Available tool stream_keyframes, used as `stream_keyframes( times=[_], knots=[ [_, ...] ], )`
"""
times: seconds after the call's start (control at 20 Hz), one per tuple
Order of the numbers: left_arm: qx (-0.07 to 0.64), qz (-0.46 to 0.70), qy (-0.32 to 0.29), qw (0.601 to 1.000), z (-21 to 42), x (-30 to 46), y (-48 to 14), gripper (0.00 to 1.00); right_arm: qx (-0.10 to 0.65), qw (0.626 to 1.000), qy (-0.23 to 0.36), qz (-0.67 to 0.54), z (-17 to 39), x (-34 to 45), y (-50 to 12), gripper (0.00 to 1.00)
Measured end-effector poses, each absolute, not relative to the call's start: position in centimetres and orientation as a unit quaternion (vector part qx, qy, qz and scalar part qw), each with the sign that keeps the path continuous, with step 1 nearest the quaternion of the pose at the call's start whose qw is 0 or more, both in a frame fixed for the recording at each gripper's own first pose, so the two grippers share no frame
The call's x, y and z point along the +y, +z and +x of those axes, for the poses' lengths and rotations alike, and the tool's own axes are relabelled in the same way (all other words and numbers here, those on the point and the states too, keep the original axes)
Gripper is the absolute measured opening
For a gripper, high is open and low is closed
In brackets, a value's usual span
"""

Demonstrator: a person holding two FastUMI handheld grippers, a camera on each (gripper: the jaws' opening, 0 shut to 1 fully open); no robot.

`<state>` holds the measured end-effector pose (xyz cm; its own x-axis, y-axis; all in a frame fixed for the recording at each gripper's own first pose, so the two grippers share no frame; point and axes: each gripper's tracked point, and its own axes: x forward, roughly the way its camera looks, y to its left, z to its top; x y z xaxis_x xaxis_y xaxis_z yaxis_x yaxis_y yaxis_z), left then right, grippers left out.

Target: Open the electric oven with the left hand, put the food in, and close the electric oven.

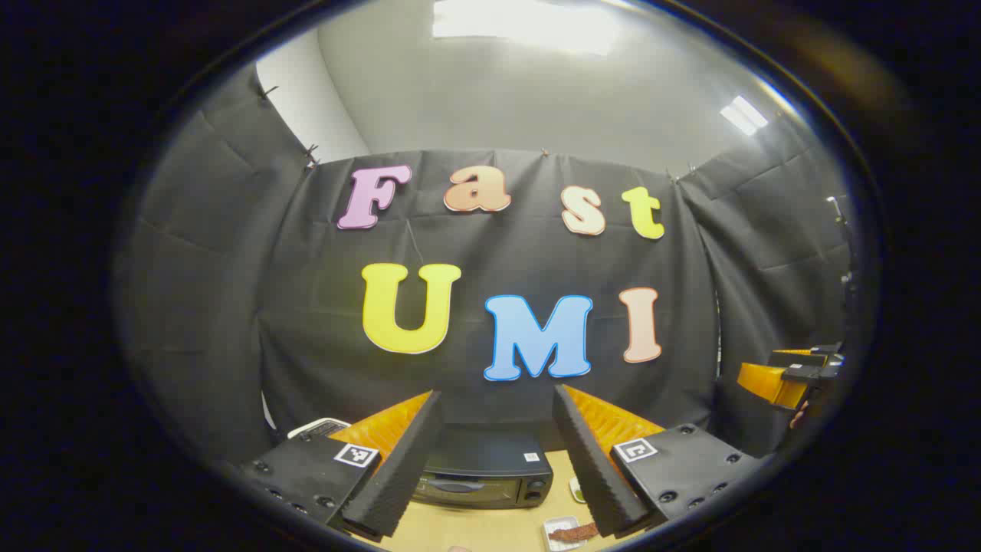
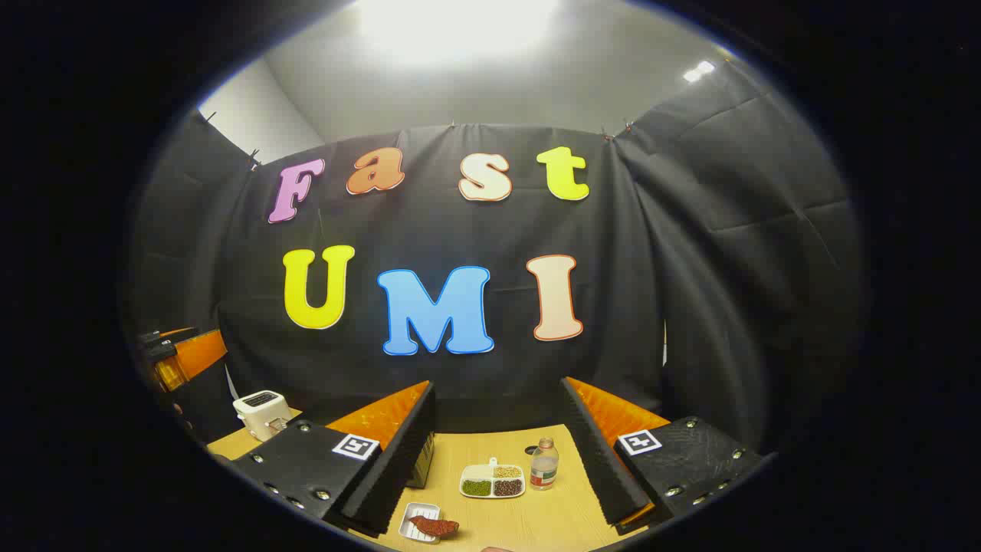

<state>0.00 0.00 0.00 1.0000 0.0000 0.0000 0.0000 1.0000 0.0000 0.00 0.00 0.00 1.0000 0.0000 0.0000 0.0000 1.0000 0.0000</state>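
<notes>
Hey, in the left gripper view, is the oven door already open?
No, the electric oven sits on the table with its door shut, framed between the open left gripper, which touches nothing.

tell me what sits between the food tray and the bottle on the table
A divided dish of beans sits between the food tray and the bottle in the right gripper view.

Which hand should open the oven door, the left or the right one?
Left. The left gripper is open and the oven sits shut right between its fingers, straight ahead. The right gripper faces the bean dish and bottle instead, with the food tray near it.
</notes>
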Motion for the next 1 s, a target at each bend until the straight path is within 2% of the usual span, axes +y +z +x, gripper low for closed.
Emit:
stream_keyframes(
  times=[0.45, 0.75, 0.9, 0.95, 1.0],
  knots=[
    [0.005, 0.009, 0.022, 1.000, -1.8, -2.6, -1.2, 1.00, -0.003, 0.999, 0.032, 0.002, 0.6, -1.2, 0.1, 0.98],
    [0.009, 0.018, 0.037, 0.999, -2.0, -1.5, -0.9, 1.00, 0.006, 0.999, 0.043, 0.013, 0.8, -0.8, -0.9, 0.98],
    [0.014, 0.014, 0.042, 0.999, -1.5, -0.4, -1.6, 0.96, 0.011, 0.999, 0.041, 0.010, 1.5, 0.0, -1.5, 0.98],
    [0.016, 0.016, 0.040, 0.999, -1.1, 0.1, -1.9, 0.91, 0.011, 0.999, 0.038, 0.007, 1.7, 0.2, -1.7, 0.98],
    [0.019, 0.015, 0.038, 0.999, -0.4, 0.7, -2.3, 1.00, 0.009, 0.999, 0.033, 0.005, 2.0, 0.6, -1.6, 0.98]
  ],
)
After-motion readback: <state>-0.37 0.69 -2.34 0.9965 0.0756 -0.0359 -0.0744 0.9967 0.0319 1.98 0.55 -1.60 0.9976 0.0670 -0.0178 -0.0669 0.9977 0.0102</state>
